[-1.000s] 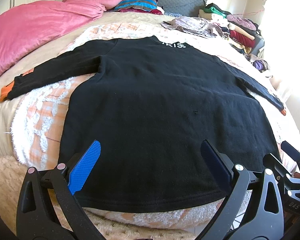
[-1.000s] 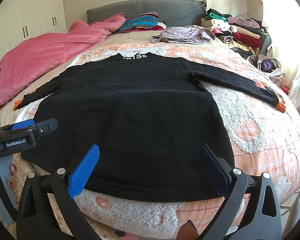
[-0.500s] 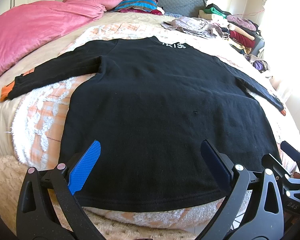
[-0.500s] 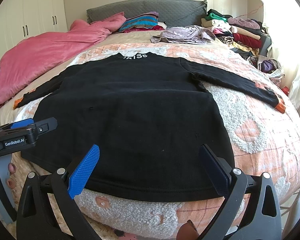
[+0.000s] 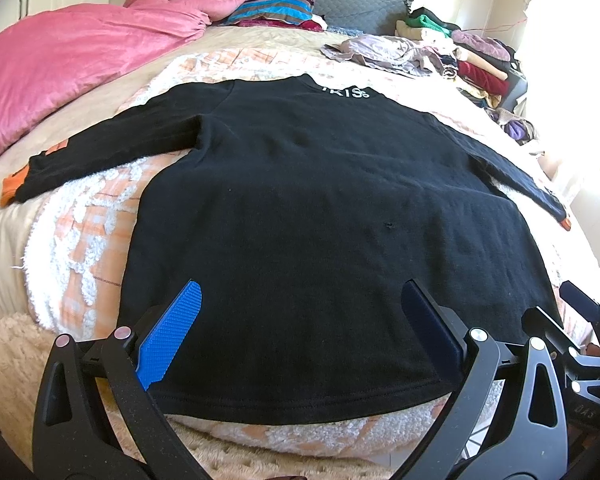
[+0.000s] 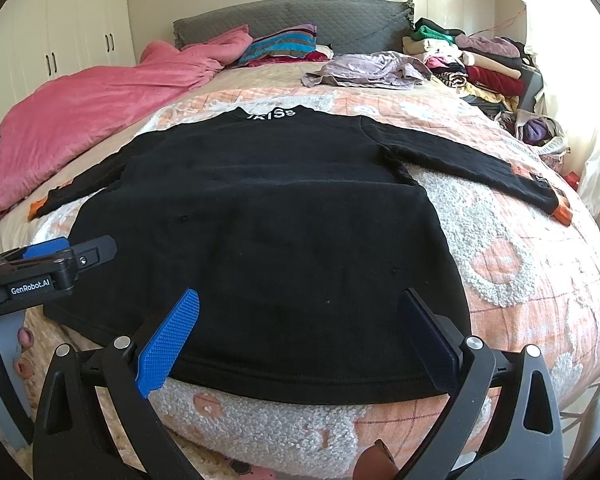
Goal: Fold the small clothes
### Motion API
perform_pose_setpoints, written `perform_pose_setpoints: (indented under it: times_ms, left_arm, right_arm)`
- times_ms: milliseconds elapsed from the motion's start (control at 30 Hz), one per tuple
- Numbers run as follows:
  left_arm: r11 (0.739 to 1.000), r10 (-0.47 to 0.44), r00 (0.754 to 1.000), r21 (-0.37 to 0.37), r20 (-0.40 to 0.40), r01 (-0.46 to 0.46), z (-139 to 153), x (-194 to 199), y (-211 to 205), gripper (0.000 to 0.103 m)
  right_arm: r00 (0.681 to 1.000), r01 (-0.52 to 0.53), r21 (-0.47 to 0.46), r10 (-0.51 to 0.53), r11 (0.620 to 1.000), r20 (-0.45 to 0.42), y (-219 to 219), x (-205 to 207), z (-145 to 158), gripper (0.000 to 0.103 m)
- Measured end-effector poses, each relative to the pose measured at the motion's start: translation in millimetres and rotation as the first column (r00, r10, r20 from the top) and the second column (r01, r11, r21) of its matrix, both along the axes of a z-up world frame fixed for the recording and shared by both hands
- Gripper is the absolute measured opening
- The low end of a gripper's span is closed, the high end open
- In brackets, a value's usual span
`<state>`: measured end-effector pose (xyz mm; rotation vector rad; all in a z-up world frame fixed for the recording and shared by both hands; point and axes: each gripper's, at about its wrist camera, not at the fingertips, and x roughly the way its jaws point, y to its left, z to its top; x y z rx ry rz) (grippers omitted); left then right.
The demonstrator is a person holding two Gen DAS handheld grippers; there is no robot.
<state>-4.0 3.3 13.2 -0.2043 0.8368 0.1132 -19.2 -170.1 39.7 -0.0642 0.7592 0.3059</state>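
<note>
Black long-sleeved knit sweater [image 5: 320, 208] lies flat on bed, sleeves out, no fold yet; left claw [image 5: 300, 328] and right claw [image 6: 300, 332] both released at its hem, everything left to do

Black sweater [image 5: 320, 220]: matt knit cloth. Blanket [image 6: 500, 248]: nubbly fleece. Pink duvet [image 5: 60, 64]: soft crinkled cloth.

A black shirt [image 6: 260, 248] lies flat on the bed [image 6: 520, 264], both sleeves spread out. The right tongs [image 6: 296, 336] hang wide open over its bottom edge. The left tongs [image 6: 60, 256] peek in nearby.
</note>
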Motion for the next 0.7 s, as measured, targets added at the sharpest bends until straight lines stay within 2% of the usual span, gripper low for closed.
perform_pose_setpoints:
  times_ms: [400,700]
  left_arm:
    - [1.0,0.008,1.0,-0.007,0.007,-0.008,6.0,8.2,7.4,0.094]
    - [1.0,0.004,1.0,0.008,0.017,-0.004,15.6,26.9,12.1,0.094]
  right_arm:
    - [1.0,0.004,0.026,-0.004,1.0,0.002,-0.1,11.9,3.3,0.099]
    - [1.0,0.008,0.038,-0.009,0.999,0.024,2.2,35.5,13.6,0.099]
